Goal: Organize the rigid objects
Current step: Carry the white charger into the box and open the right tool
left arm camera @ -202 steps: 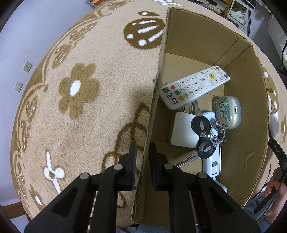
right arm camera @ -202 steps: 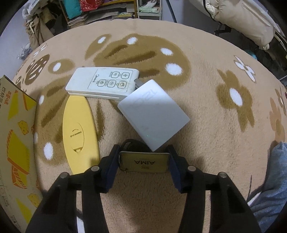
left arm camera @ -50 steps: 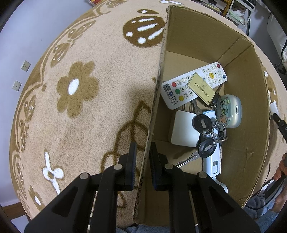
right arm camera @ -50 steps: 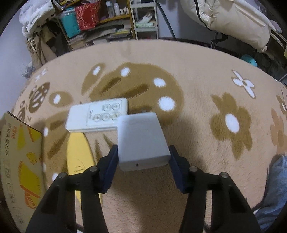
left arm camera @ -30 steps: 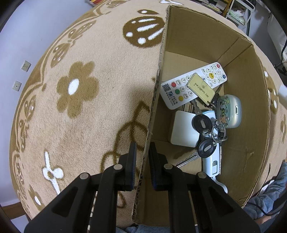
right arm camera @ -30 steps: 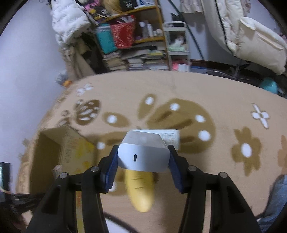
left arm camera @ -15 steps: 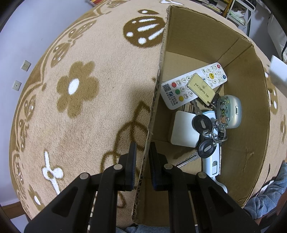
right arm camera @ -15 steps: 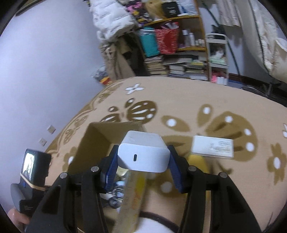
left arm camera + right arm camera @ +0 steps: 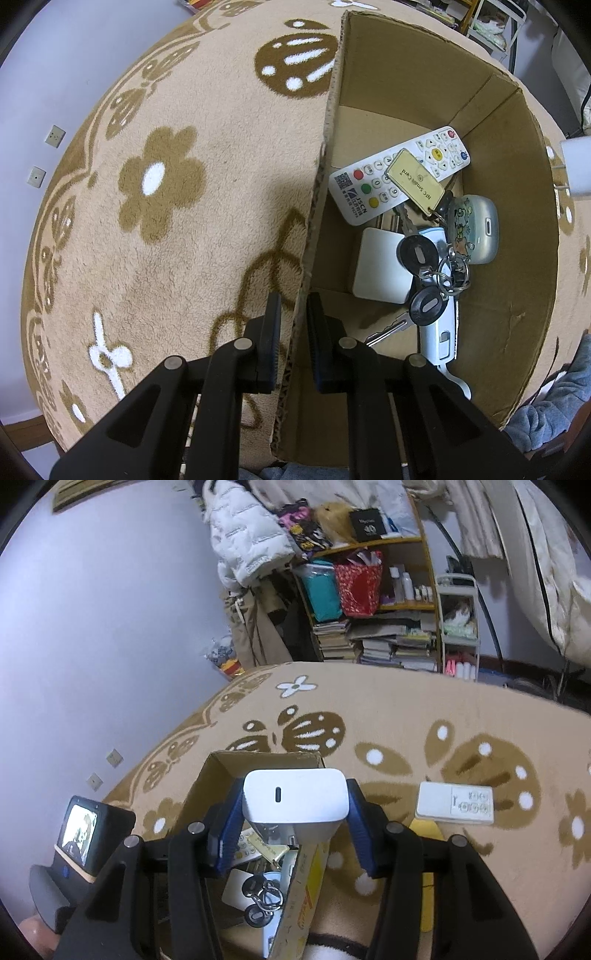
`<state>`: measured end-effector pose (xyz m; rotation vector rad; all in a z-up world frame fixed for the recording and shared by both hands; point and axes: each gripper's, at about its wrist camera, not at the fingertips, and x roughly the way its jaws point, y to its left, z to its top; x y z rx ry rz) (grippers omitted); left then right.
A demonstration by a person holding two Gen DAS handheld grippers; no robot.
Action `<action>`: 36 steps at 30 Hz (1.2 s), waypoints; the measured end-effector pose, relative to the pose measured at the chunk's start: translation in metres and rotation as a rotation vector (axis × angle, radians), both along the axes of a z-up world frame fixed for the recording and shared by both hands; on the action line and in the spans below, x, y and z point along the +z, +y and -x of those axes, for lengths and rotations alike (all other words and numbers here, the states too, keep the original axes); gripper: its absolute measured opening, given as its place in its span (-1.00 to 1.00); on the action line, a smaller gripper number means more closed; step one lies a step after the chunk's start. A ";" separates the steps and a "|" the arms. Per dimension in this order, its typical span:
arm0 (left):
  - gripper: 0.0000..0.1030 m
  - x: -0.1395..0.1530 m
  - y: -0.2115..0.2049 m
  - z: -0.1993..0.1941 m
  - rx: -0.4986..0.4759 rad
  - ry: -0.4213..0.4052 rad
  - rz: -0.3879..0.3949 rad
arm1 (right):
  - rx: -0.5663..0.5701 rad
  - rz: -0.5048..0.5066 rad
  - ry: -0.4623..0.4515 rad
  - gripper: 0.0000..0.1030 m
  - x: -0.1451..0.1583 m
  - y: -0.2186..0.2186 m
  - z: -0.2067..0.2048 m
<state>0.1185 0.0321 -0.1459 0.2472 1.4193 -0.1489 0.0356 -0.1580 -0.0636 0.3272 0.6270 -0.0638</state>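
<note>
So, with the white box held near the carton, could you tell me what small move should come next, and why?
Probably ease the right gripper a little further over the cardboard carton before lowering: its white box sits about above the near wall, while the left gripper pinches the opposite wall, steadying it.

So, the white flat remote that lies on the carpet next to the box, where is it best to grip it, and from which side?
Probably across its two long edges, coming down from above. The white remote lies flat, button face up, on the carpet, so the long sides are parallel and free. Its near edge seems to overlap a yellow object, so keep the fingers clear of that.
</note>
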 end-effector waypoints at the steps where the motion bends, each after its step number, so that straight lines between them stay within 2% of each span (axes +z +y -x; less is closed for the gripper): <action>1: -0.73 0.001 0.000 0.000 0.000 -0.001 0.000 | 0.008 -0.007 -0.003 0.08 0.000 0.000 0.000; 9: -0.73 0.003 0.001 0.000 -0.004 -0.001 -0.003 | 0.084 0.023 0.005 0.08 -0.004 0.026 -0.005; 19: -0.73 0.002 0.001 0.000 0.000 0.000 0.001 | 0.120 0.035 0.105 0.08 -0.040 0.040 -0.016; 25: -0.73 0.002 0.000 0.000 0.001 0.001 0.003 | 0.112 0.036 0.152 0.08 -0.048 0.040 -0.018; 30: -0.73 0.001 0.001 0.000 -0.002 0.001 0.004 | 0.120 0.036 0.121 0.09 -0.041 0.041 -0.015; 36: -0.73 -0.001 0.000 -0.001 -0.004 0.000 -0.005 | 0.093 0.089 0.078 0.14 -0.024 0.037 -0.010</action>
